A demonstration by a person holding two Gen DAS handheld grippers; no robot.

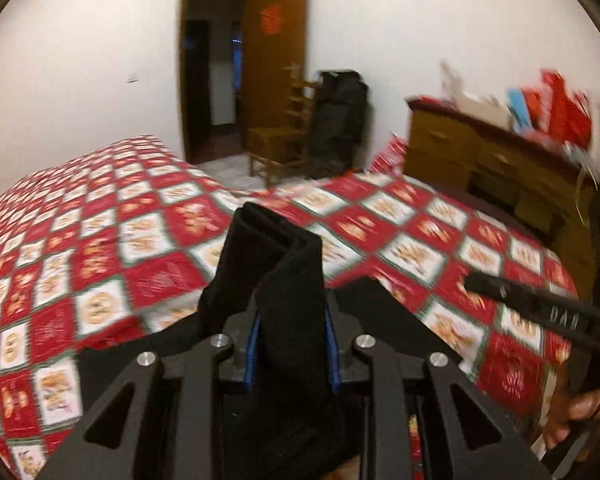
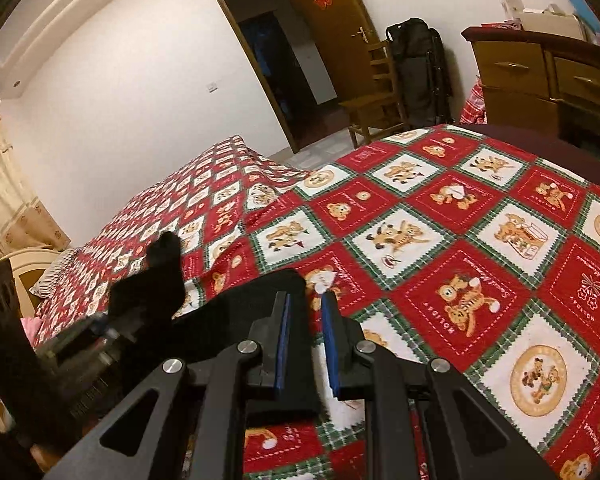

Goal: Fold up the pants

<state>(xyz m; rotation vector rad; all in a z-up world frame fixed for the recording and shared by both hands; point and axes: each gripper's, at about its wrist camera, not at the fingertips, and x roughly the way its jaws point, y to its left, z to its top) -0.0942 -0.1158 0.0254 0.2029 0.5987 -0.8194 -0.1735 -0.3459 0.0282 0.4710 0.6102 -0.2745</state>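
Your left gripper [image 1: 292,280] clamps the black pants [image 1: 276,248], lifted over the bed [image 1: 100,240]. Right gripper [image 2: 306,304]: jaws apart, pants edge only beside its left finger, at 9 o'clock. Next, lay flat & fold.

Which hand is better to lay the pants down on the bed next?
Left, probably. The left gripper pinches the black pants between its pads, above the bed. The right gripper holds nothing: the bed shows through its gap, and the pants sit beside it.
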